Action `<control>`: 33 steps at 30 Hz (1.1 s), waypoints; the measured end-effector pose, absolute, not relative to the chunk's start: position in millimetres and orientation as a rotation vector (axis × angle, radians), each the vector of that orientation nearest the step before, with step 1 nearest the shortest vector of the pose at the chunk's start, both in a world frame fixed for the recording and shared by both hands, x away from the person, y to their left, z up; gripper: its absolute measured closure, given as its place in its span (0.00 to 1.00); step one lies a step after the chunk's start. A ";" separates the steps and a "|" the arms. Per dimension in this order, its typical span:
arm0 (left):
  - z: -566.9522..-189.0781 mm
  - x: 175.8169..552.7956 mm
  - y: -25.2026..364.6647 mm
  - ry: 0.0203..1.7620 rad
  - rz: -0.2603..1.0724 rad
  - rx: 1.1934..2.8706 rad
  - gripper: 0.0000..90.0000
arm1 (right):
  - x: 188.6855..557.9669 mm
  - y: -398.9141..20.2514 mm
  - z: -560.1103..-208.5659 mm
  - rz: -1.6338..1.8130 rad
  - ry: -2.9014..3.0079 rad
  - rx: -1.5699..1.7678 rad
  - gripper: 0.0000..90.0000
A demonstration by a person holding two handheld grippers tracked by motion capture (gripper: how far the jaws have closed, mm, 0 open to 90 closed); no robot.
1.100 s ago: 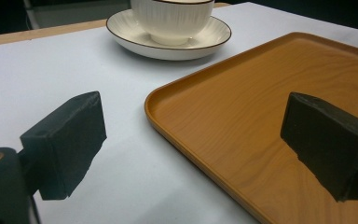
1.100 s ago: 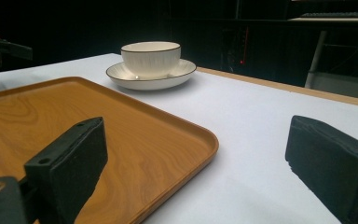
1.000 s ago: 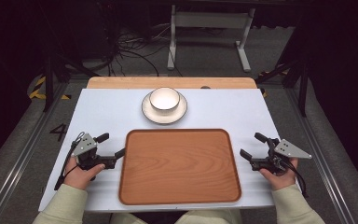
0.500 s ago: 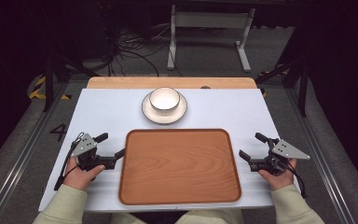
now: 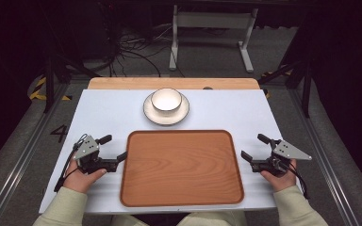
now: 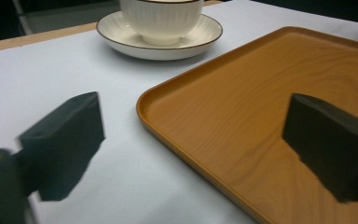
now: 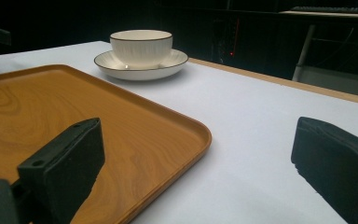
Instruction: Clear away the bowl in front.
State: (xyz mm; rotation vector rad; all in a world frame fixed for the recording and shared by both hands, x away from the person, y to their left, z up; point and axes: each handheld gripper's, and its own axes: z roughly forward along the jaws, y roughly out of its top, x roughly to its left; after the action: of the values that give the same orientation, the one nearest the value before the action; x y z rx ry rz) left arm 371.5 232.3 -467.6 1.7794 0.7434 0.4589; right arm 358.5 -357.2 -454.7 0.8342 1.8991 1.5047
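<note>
A wooden tray (image 5: 181, 167) lay at the near middle of the white counter (image 5: 103, 113); a bowl (image 5: 165, 100) sat on a saucer (image 5: 150, 111) just beyond it; the left gripper (image 5: 114, 148) and right gripper (image 5: 253, 147) flanked the tray, jaws spread, holding nothing.

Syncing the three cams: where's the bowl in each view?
High view: bowl top centre, on its saucer, beyond the tray's far edge.
Left gripper view: top centre, cut off by the upper edge, past the tray's near corner.
Right gripper view: upper left of centre, whole, beyond the tray.
Shared landmark: the tray, lying between bowl and both grippers in all three.
</note>
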 end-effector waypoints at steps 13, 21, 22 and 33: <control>-467.4 376.7 235.8 0.823 0.429 1.751 0.04 | 358.6 -356.9 -454.7 1.499 1.900 0.841 0.04; -463.0 376.4 239.2 0.828 0.436 1.730 0.08 | 359.0 -357.1 -454.6 1.499 1.899 0.846 0.04; -459.9 376.0 241.0 0.822 0.437 1.694 0.08 | 359.0 -357.0 -454.7 1.501 1.900 0.844 0.04; -443.2 371.7 243.4 0.809 0.478 1.655 0.08 | 359.7 -357.1 -454.5 1.499 1.908 0.848 0.02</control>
State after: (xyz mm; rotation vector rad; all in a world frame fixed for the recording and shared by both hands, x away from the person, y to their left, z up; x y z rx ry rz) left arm 371.7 243.4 -443.2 1.6553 0.8093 0.4784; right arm 359.7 -357.1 -454.5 0.8478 1.9078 1.4987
